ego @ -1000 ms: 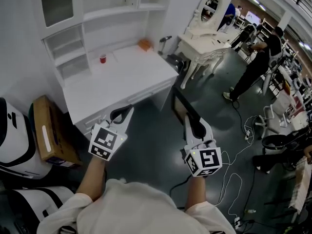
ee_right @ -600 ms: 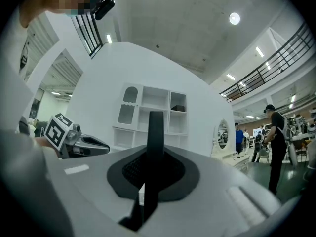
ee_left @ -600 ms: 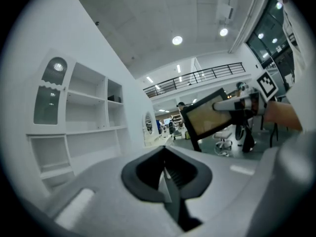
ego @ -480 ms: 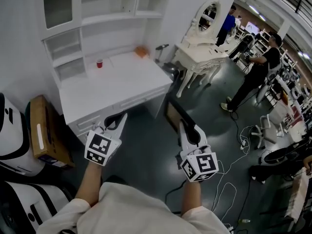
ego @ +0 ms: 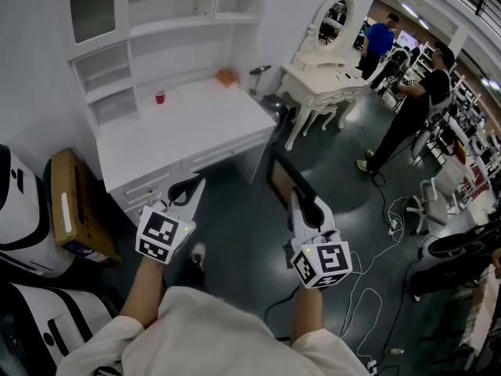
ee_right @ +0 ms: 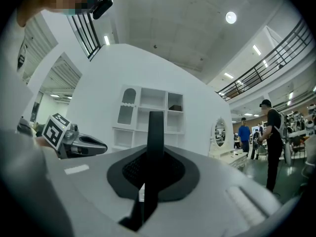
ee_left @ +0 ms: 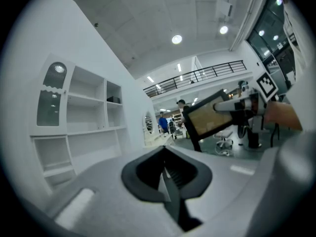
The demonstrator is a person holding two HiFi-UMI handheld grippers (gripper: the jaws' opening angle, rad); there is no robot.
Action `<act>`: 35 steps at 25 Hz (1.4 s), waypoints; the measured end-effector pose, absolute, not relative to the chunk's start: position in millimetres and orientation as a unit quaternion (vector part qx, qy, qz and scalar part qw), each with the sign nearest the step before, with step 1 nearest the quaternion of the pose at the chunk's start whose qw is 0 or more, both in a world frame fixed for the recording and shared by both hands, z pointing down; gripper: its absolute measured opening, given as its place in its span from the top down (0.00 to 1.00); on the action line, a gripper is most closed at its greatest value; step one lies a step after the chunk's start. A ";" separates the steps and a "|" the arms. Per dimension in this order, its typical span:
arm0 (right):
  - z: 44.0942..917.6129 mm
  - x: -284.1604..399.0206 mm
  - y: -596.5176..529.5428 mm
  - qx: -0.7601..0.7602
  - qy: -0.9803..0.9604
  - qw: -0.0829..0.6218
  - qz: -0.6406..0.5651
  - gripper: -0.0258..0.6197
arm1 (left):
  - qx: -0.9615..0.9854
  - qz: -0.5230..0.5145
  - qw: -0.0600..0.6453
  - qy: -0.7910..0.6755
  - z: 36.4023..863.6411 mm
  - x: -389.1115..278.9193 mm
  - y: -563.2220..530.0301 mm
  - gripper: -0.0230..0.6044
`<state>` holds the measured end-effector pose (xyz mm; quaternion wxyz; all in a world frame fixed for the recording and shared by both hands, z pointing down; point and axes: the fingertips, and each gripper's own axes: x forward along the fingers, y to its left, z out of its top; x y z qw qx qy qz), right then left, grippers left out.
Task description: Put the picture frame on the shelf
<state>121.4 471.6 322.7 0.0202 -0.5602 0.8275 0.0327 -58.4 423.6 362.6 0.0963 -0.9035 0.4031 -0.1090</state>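
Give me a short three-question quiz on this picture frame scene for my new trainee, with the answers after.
1. Which one grips the picture frame? A the left hand-held gripper; B the right hand-held gripper.
2. True or false: the picture frame is not yet on the shelf.
3. Fill in: the small cup on the white desk is ___.
Key: 1 B; 2 true; 3 red.

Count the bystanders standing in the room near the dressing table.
2. A person in a blue shirt stands beyond the dressing table; a person in black stands on the floor to its right. Others may be hidden at the far right.
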 end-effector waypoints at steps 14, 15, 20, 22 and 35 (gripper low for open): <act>315.1 121.4 476.9 -0.570 0.821 0.015 0.035 0.94 | -0.904 -0.103 0.118 0.398 343.5 -58.9 425.7 0.96; 315.3 119.3 473.9 -0.571 0.820 0.016 0.035 0.94 | -0.904 -0.102 0.120 0.397 342.7 -60.3 424.1 0.96; 314.4 111.2 454.2 -0.572 0.819 0.017 0.045 0.94 | -0.906 -0.096 0.126 0.393 339.0 -64.7 403.2 0.96; 315.3 110.2 441.8 -0.571 0.819 0.014 0.047 0.94 | -0.906 -0.093 0.127 0.394 338.9 -64.8 389.2 0.96; 311.6 140.1 275.0 -0.597 0.800 0.016 0.057 0.94 | -0.910 -0.078 0.118 0.389 347.7 -47.2 207.3 0.96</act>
